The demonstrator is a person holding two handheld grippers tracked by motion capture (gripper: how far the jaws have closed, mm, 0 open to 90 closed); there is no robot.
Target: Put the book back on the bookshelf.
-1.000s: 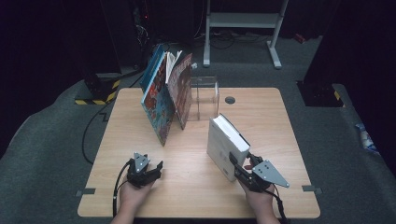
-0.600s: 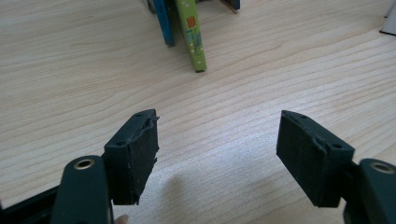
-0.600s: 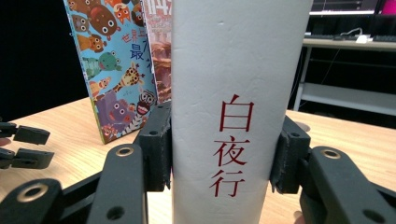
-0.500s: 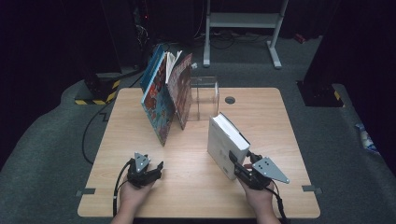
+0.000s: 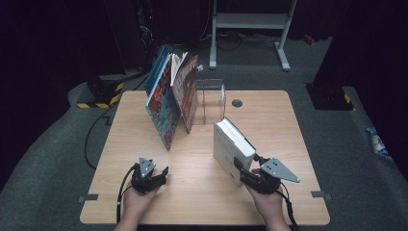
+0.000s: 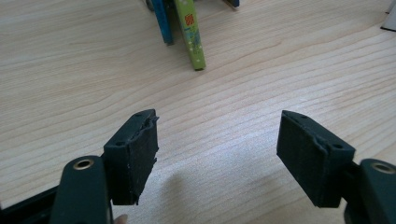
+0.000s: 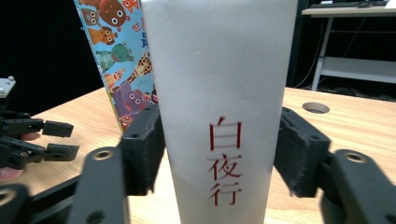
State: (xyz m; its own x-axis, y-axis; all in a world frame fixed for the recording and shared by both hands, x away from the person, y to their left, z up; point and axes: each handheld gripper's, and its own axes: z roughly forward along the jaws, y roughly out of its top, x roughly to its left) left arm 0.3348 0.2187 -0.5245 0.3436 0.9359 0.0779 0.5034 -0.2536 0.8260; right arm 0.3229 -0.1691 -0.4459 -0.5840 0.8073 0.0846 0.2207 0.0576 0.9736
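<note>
Straddling white book (image 7: 219, 93) spine, right gripper (image 7: 219, 154) fingers just opening, gap at right pad; left gripper (image 6: 217, 149) wide, empty.

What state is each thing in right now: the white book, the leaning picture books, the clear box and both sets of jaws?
White book: upright on the table, spine between the right jaws.
Right gripper: jaws just opened; left pad at the spine, right pad apart.
Left gripper: jaws open, nothing between.
Picture books: on edge, leaning against the clear box.
Clear box: upright, looks empty.
</note>
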